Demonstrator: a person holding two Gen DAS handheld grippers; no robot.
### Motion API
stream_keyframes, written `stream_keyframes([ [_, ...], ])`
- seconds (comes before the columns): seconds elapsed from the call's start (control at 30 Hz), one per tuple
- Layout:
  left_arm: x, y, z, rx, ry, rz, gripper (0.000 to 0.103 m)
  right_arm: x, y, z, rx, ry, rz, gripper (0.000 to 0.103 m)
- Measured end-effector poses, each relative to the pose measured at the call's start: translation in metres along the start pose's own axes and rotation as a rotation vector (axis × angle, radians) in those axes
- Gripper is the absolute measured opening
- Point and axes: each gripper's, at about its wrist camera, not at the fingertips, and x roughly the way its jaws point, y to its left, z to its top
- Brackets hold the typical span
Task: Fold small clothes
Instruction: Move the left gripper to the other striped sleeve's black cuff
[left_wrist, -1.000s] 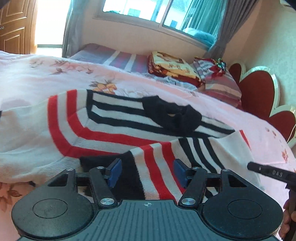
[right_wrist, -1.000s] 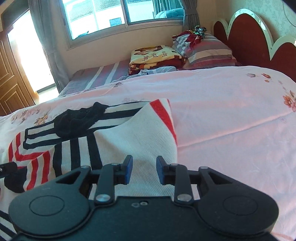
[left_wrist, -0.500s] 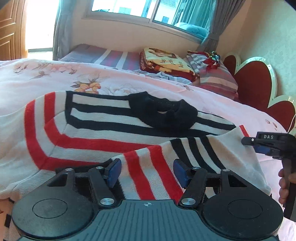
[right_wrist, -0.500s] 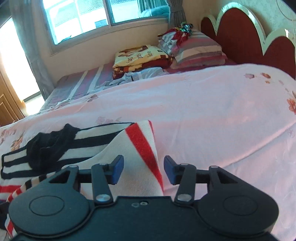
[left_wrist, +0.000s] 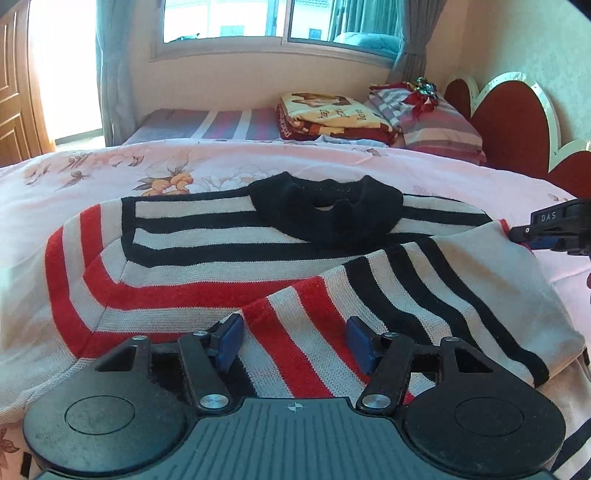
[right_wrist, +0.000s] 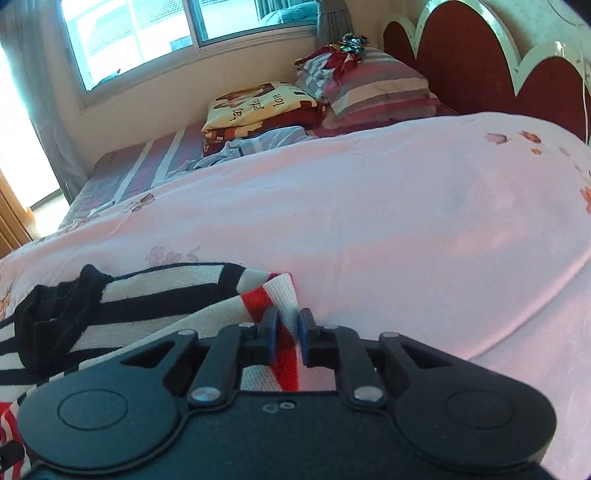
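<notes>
A small striped sweater (left_wrist: 229, 254) in white, red and black, with a black collar (left_wrist: 325, 206), lies on the pink bedspread (left_wrist: 110, 173). One part is folded over its front. My left gripper (left_wrist: 293, 341) is open, its blue pads straddling the folded part at the near edge. My right gripper (right_wrist: 284, 334) is shut on the red-striped edge of the sweater (right_wrist: 273, 295); it also shows at the right of the left wrist view (left_wrist: 546, 229).
A folded patterned blanket (left_wrist: 332, 114) and striped pillows (left_wrist: 436, 125) lie at the far side of the bed. A red scalloped headboard (left_wrist: 517, 122) stands at the right. A window (left_wrist: 258, 18) and curtains are behind.
My right gripper has closed on the sweater's red-striped edge; it was open half a second ago. The left gripper has stayed open and its view has swung to show more of the sweater.
</notes>
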Motion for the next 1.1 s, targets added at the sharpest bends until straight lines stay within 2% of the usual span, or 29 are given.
stream_keyframes([
  [0.03,-0.007,0.002,0.001,-0.025,-0.007,-0.006,0.061,-0.01,0.003,0.002,-0.012,-0.02,-0.012,0.024],
  [0.1,-0.021,0.006,-0.003,-0.051,-0.028,0.002,0.061,-0.032,0.008,0.0,-0.029,-0.057,0.022,0.024],
  [0.23,-0.025,0.023,-0.025,-0.077,0.007,0.046,0.061,-0.066,0.033,-0.035,-0.104,-0.042,0.101,0.023],
  [0.33,-0.025,0.023,-0.032,-0.022,-0.01,0.048,0.061,-0.065,0.05,-0.065,-0.214,-0.009,0.073,0.021],
  [0.37,-0.027,0.022,-0.029,-0.029,0.005,0.055,0.061,-0.058,0.053,-0.074,-0.231,0.017,0.057,0.021],
  [0.4,-0.031,0.023,-0.025,-0.052,0.019,0.055,0.061,-0.061,0.055,-0.078,-0.24,-0.016,0.048,0.021],
  [0.43,-0.037,0.025,-0.022,-0.079,0.021,0.051,0.061,-0.064,0.061,-0.077,-0.259,-0.005,0.03,0.022],
  [0.5,-0.05,0.031,-0.021,-0.113,0.01,0.052,0.061,-0.077,0.068,-0.074,-0.25,-0.008,0.063,0.026],
  [0.57,-0.06,0.038,-0.023,-0.127,0.02,0.079,0.066,-0.09,0.073,-0.074,-0.206,-0.007,0.125,0.029],
  [0.6,-0.065,0.043,-0.025,-0.138,0.033,0.096,0.078,-0.094,0.076,-0.076,-0.188,0.001,0.151,0.03],
  [0.63,-0.071,0.05,-0.028,-0.151,0.036,0.114,0.087,-0.097,0.08,-0.079,-0.184,0.007,0.174,0.03],
  [0.83,-0.113,0.097,-0.045,-0.223,0.023,0.214,0.087,-0.11,0.119,-0.106,-0.231,0.043,0.249,0.034],
  [0.97,-0.137,0.139,-0.061,-0.299,0.023,0.293,0.087,-0.12,0.146,-0.114,-0.248,0.046,0.304,0.04],
  [1.03,-0.145,0.163,-0.069,-0.355,0.026,0.315,0.088,-0.127,0.162,-0.118,-0.272,0.035,0.326,0.046],
  [1.1,-0.151,0.189,-0.078,-0.429,0.018,0.317,0.088,-0.132,0.177,-0.124,-0.293,0.022,0.33,0.046],
])
